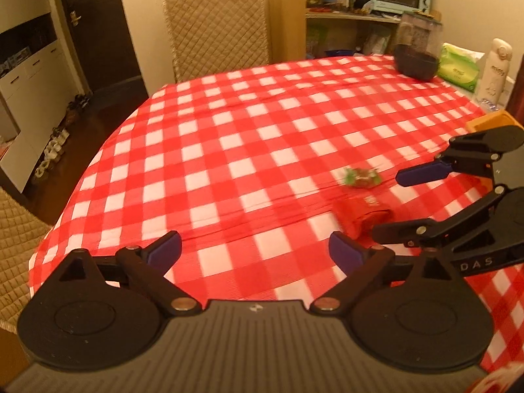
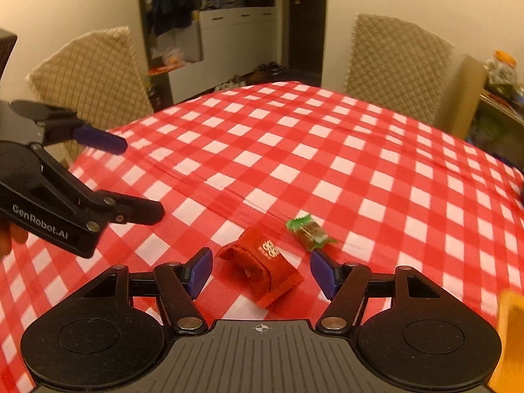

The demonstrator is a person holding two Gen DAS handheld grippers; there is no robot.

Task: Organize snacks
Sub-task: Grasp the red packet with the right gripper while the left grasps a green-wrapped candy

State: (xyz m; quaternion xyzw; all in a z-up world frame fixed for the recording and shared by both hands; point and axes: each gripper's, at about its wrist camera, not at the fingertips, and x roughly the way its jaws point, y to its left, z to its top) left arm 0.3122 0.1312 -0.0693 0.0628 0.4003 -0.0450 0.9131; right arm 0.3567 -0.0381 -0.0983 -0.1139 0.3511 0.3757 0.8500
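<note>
Claws are both wide open and hold nothing: the red snack pack (image 2: 260, 270) lies on the checked cloth (image 2: 294, 150) between the right claw (image 2: 260, 270) tips, the green candy (image 2: 309, 232) just past them, the left claw (image 1: 255, 250) off to the side.

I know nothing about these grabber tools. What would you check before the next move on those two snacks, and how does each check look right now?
1. Right gripper open: ok, fingers spread, nothing between them.
2. Red snack packet lined up with it: ok, it lies on the checked tablecloth between the fingertips in the right wrist view.
3. Green-wrapped candy out of the way: ok, just beyond the right fingertip, apart from the red packet.
4. Left gripper free: ok, open and holding nothing.
5. The two grippers apart: ok, a gap shows in both views, though it is small.
6. Orange container ready to receive snacks: cannot tell, only its edge shows.
</note>
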